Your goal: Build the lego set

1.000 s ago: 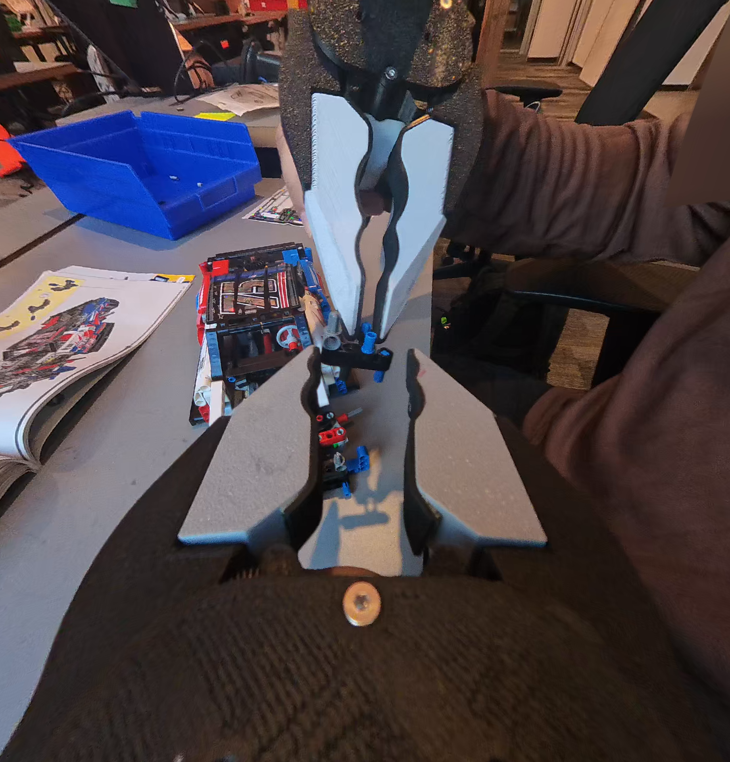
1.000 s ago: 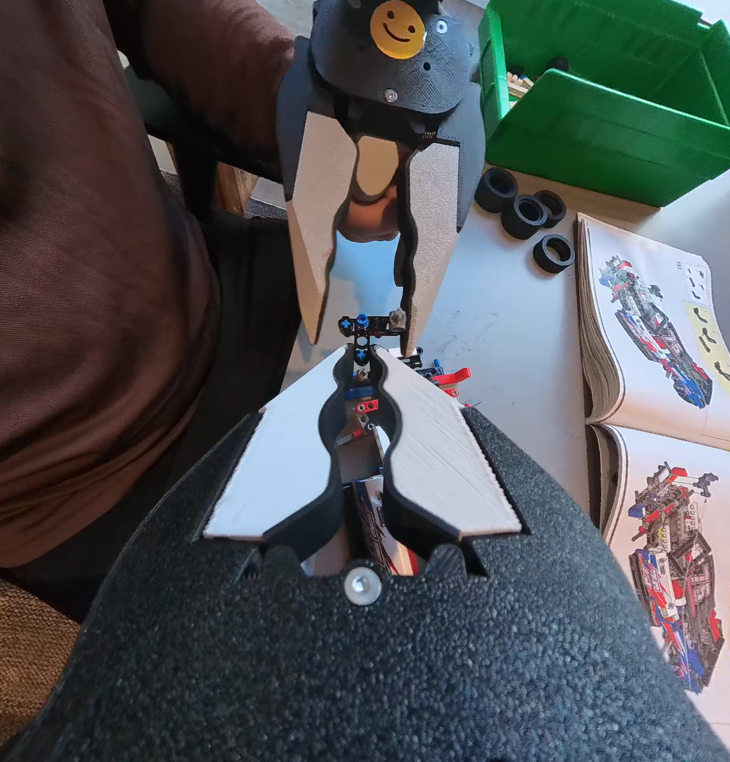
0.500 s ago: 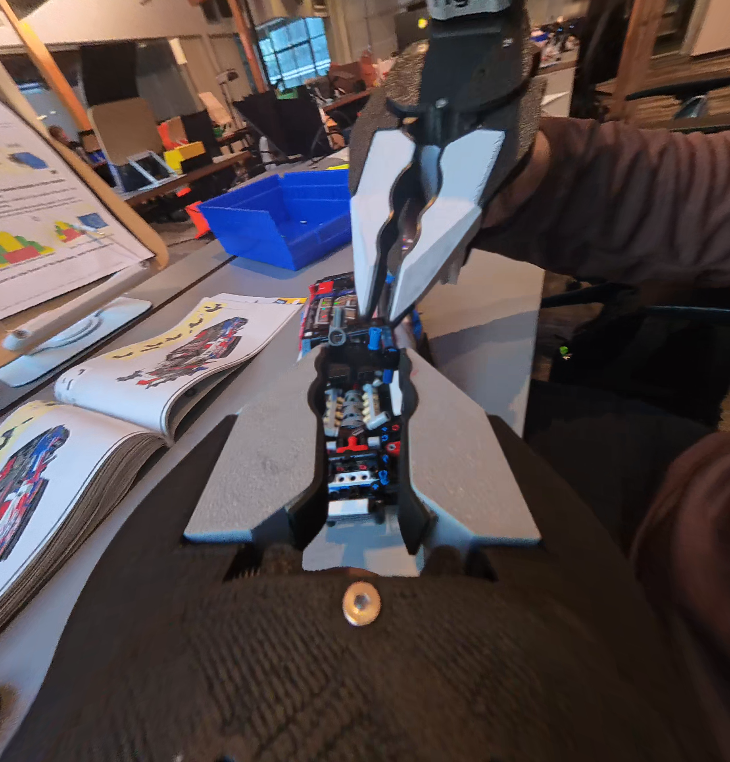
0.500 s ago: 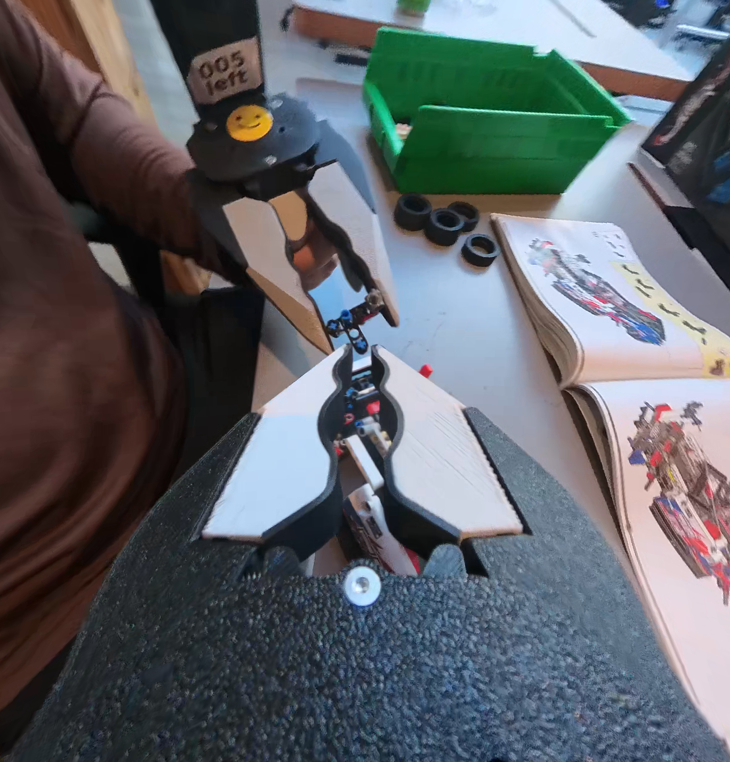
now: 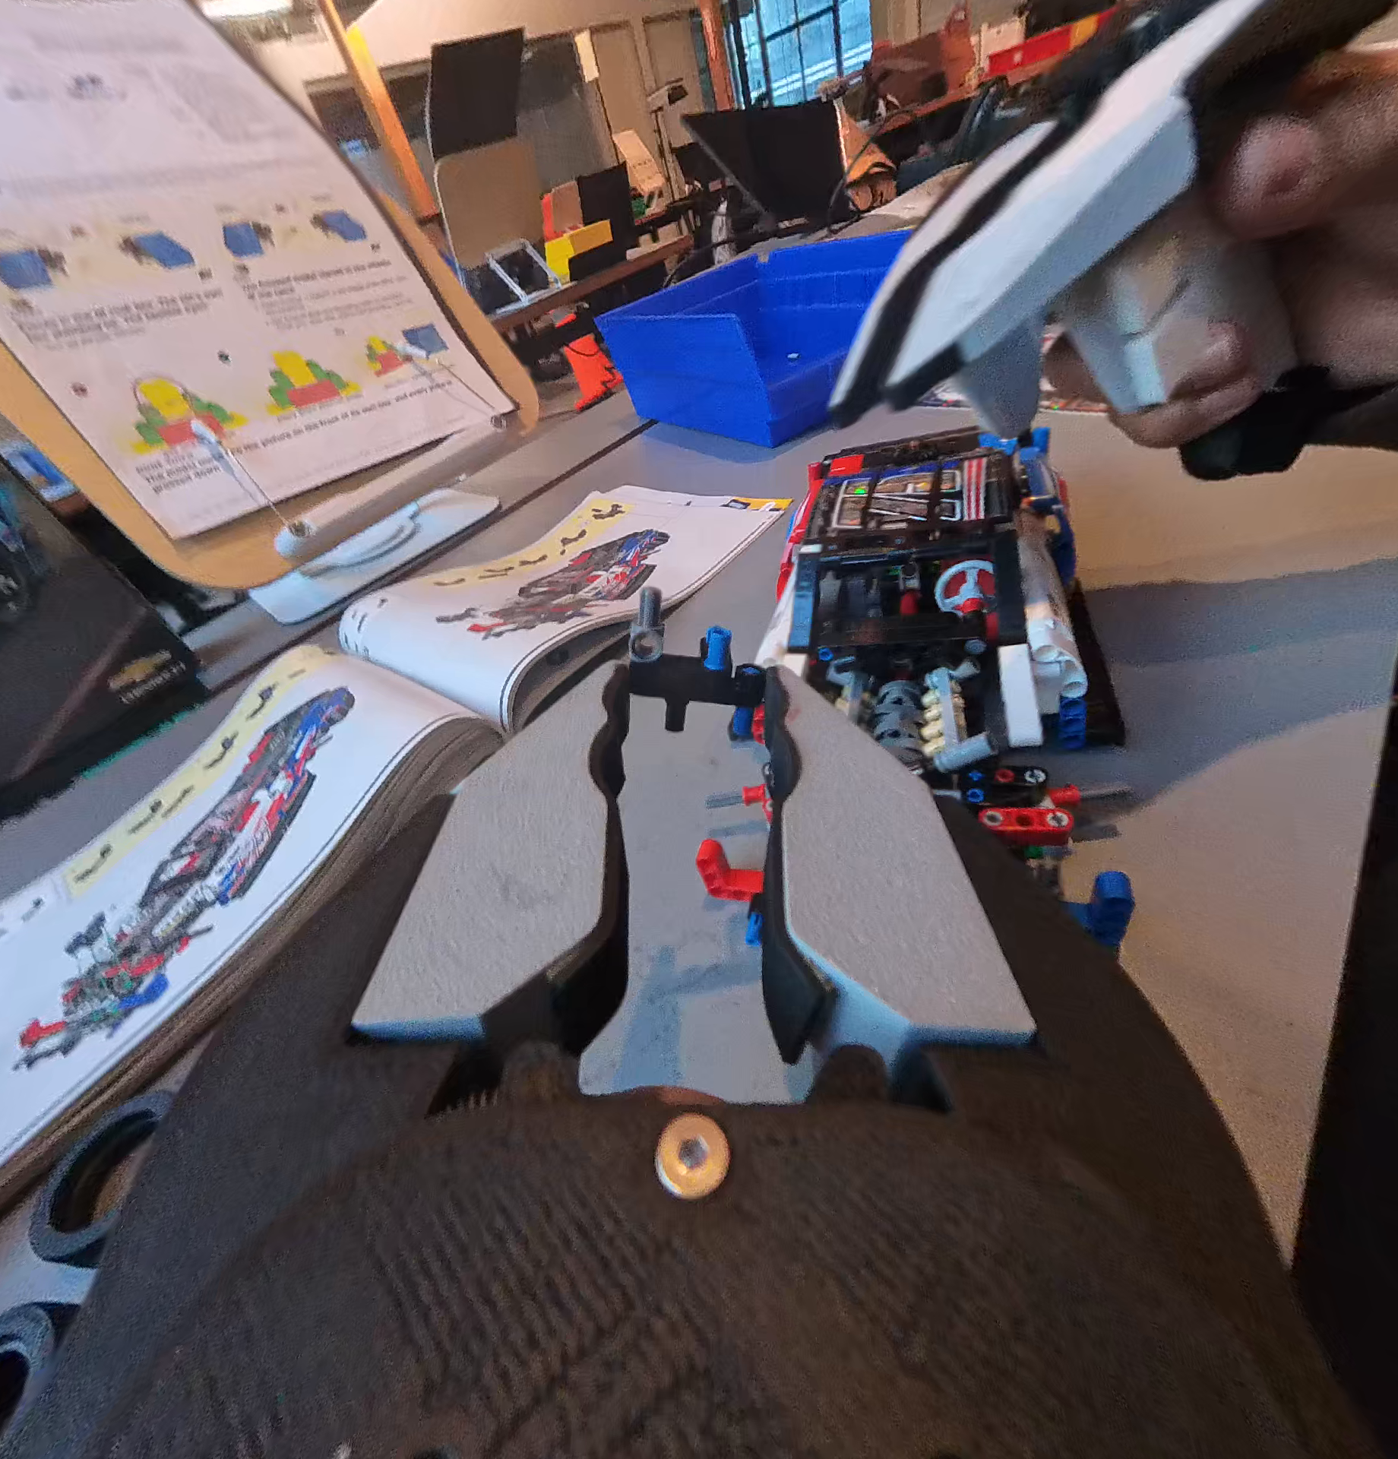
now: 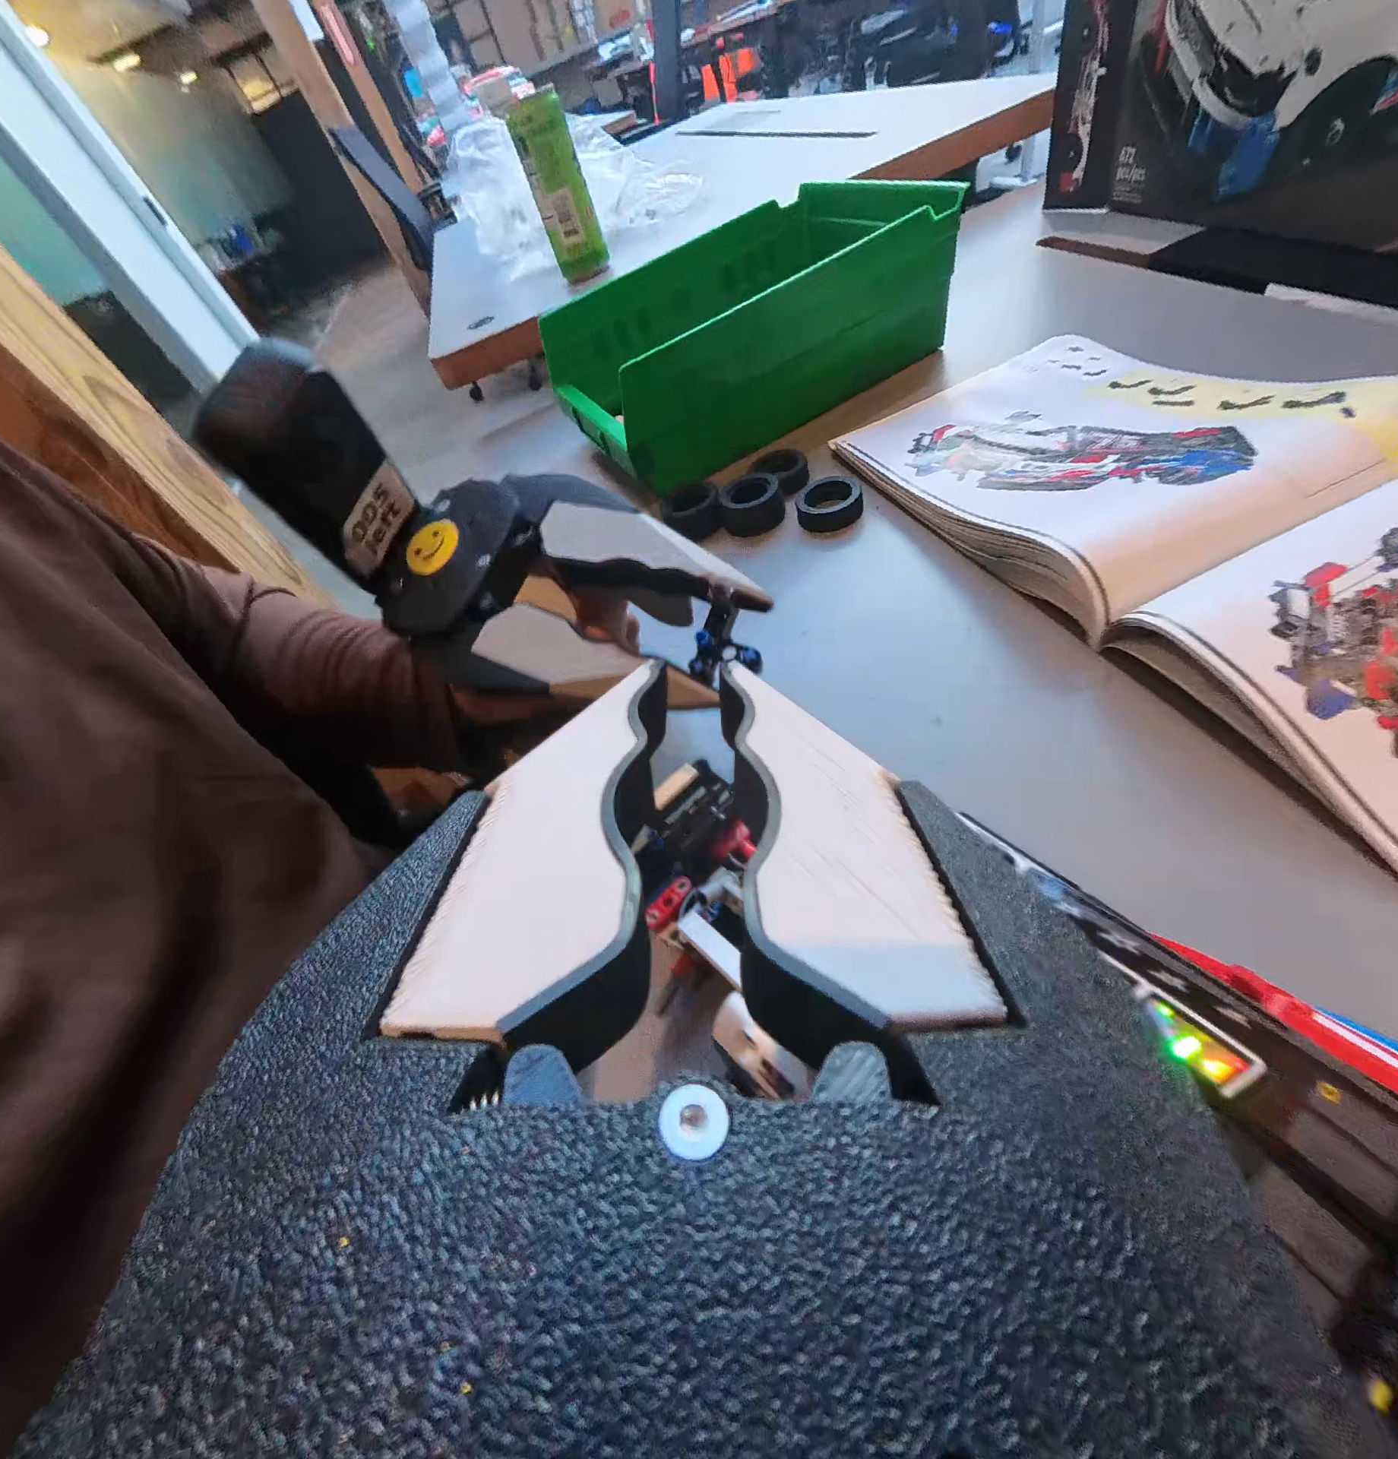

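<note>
My left gripper (image 5: 692,687) is shut on a small black Lego piece (image 5: 684,680) with blue pins and a grey connector, held by its ends above the table. It also shows in the right wrist view (image 6: 712,624), with the piece (image 6: 719,643) at its tips. My right gripper (image 6: 692,671) has its jaws nearly together with nothing between them. In the left wrist view it (image 5: 854,403) hovers above the back of the part-built red, blue and black Lego car (image 5: 940,600). The car lies on the table to the right of my left gripper.
Loose red pieces (image 5: 719,868) and blue pieces (image 5: 1106,900) lie by the car. An open manual (image 5: 206,829) lies to the left. A blue bin (image 5: 727,355) and a tilted picture board (image 5: 206,276) stand behind. A green bin (image 6: 759,331), three tyres (image 6: 751,505) and a can (image 6: 558,181) are farther off. Spacing between my two grippers at the tips: around 7 centimetres.
My right gripper has let go of the black piece and moved up and away. My left gripper keeps the piece and has swung left, away from the car.
</note>
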Demonstrator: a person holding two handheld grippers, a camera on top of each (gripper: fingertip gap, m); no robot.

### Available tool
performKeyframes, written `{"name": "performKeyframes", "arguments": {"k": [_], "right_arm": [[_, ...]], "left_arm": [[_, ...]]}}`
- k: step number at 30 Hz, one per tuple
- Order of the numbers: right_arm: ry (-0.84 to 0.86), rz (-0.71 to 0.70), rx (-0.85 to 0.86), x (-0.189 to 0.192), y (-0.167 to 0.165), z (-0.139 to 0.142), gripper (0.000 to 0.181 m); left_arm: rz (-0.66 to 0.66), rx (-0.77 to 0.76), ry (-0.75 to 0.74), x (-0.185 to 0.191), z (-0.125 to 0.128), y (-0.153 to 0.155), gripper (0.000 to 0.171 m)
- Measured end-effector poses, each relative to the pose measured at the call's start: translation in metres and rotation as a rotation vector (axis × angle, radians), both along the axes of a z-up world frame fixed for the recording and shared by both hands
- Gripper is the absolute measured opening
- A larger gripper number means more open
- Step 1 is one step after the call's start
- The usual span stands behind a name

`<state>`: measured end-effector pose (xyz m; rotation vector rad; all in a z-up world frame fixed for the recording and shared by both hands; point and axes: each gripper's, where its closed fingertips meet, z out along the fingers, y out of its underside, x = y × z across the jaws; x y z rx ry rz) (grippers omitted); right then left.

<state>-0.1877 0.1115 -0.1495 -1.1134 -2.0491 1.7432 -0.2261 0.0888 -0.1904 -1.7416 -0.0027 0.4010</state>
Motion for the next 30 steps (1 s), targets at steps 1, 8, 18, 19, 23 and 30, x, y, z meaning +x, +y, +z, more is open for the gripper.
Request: {"name": "performKeyframes", "arguments": {"k": [1,8,18,19,23,30], "right_arm": [[-0.011,-0.007,-0.001,-0.002,-0.005,-0.001,0.012],[-0.022,-0.056,0.156,-0.007,-0.033,-0.02,0.014],[-0.039,-0.106,0.26,-0.009,-0.046,-0.031,0.019],[-0.041,-0.113,0.26,-0.009,-0.047,-0.032,0.018],[-0.025,-0.136,0.272,-0.01,-0.043,-0.032,0.008],[-0.032,-0.18,0.256,-0.003,-0.021,-0.028,0.007]], "left_arm": [[0.003,0.004,0.032,0.004,0.002,0.002,0.031],[0.032,-0.003,0.179,0.022,0.004,0.004,0.031],[0.05,-0.002,0.271,0.031,0.007,0.002,0.031],[0.058,-0.011,0.279,0.03,0.006,0.002,0.031],[0.058,-0.008,0.287,0.032,0.006,0.002,0.031],[-0.124,0.049,0.104,0.042,0.005,-0.014,0.036]]}}
